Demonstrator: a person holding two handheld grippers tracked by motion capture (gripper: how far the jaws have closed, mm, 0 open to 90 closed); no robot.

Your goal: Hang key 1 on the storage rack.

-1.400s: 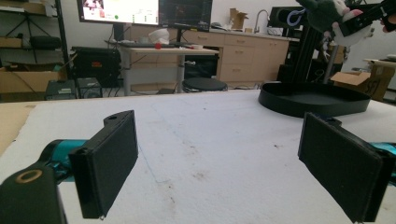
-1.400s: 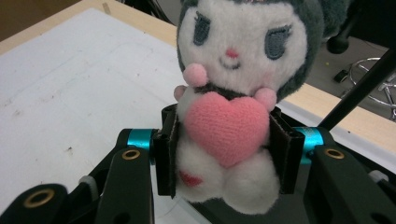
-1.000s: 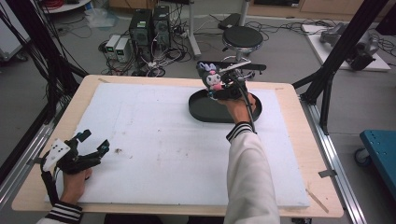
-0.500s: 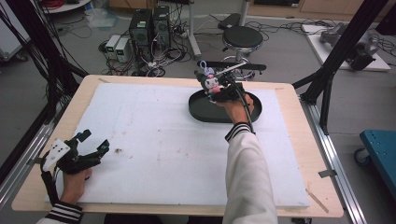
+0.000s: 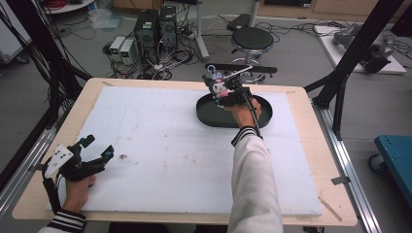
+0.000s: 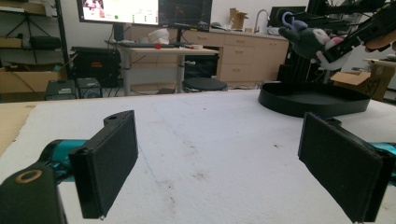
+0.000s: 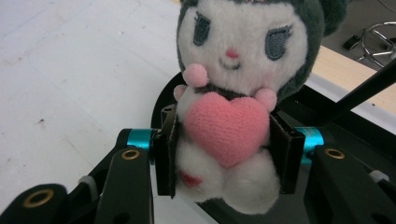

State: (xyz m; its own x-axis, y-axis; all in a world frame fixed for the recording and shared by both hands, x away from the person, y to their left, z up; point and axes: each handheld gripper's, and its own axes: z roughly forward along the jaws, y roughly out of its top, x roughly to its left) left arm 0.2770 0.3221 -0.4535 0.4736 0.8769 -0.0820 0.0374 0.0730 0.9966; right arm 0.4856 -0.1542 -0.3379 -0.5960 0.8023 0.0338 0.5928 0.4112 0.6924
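1. The right gripper (image 5: 219,89) is clenched on a plush toy (image 7: 236,100), jaws pressing its soft body from both sides just behind the pink heart (image 7: 227,127) it hugs. Gripping at the waist looks sensible: it's the narrowest part, and the big head stays clear above the jaws.
2. Where the toy is: in the air, over the far-left end of the black oval tray (image 5: 259,116), not touching it. In the left gripper view the toy (image 6: 308,39) hangs well above the tray (image 6: 299,100).
3. My read is the toy is either being lowered into the tray or lifted out of it (the frames alone don't say which). The arm reaches across the white foam board (image 5: 160,145), so the tray at the far right side seems to be the drop/pick spot.
4. The left gripper (image 5: 97,151) is released, jaws wide apart w/ nothing between them, resting at the near-left edge of the board. It probably sits there as a parked spare, well apart from the work, so it doesn't block the right arm.
5. Vs. a second ago: very little differs. The right gripper w/ the toy sits a touch further left over the tray; grip looks unchanged. The left gripper and hand (image 5: 77,187) haven't shifted.
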